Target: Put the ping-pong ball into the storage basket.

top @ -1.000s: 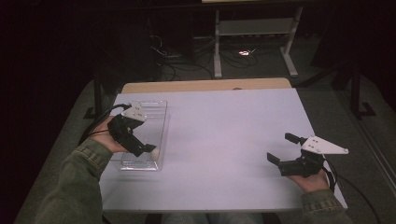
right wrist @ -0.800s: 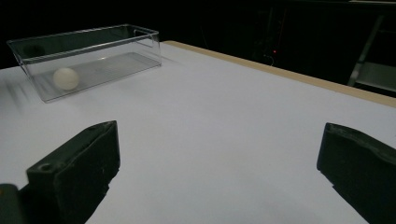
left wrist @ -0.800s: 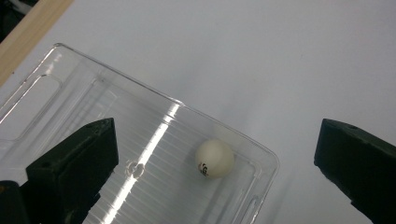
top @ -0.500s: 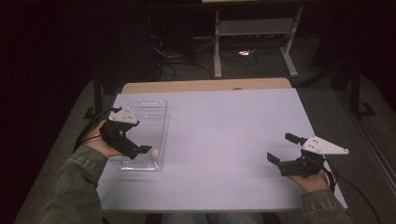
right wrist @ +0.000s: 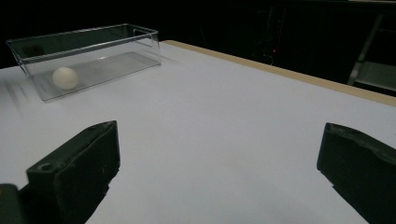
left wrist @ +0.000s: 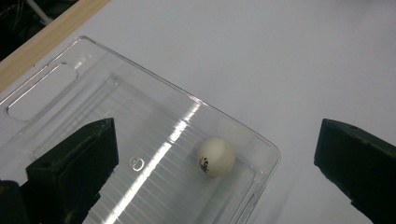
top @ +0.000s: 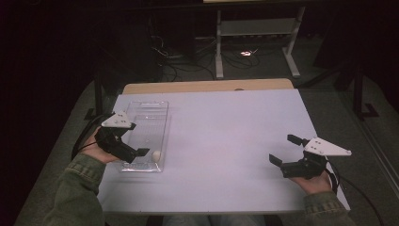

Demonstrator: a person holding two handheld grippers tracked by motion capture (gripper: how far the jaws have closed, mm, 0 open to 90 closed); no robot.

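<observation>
Ball (left wrist: 215,157) — white, small dark print on one side — lies on the floor of the clear bin (top: 161,123), in its near right corner, close to both walls; contact with them cannot be told. In the right gripper view the ball (right wrist: 65,77) sits at the bin's near end, nothing else inside. Bin is long, open-topped, on the left part of the table (top: 226,136), its long axis running near to far.

Left gripper (top: 137,153) hovers over the near end of the bin, jaws wide apart and empty, the ball between them but farther on. Right gripper (top: 285,150) rests at the near right of the table, well apart from the bin, jaws also spread, holding nothing.

Step in hand, as judged: pick the ball out with the left gripper.
- Come down from above, 1 jaw each side of the ball; the corner leaves little room, so keep the outer jaw inside the wall, not on the rim.
- Close slowly — a light round ball squirts out if pinched off-centre.
- Centre the jaws on the ball's widest part.
- The bin is light; a bump on its wall may slide it.
</observation>
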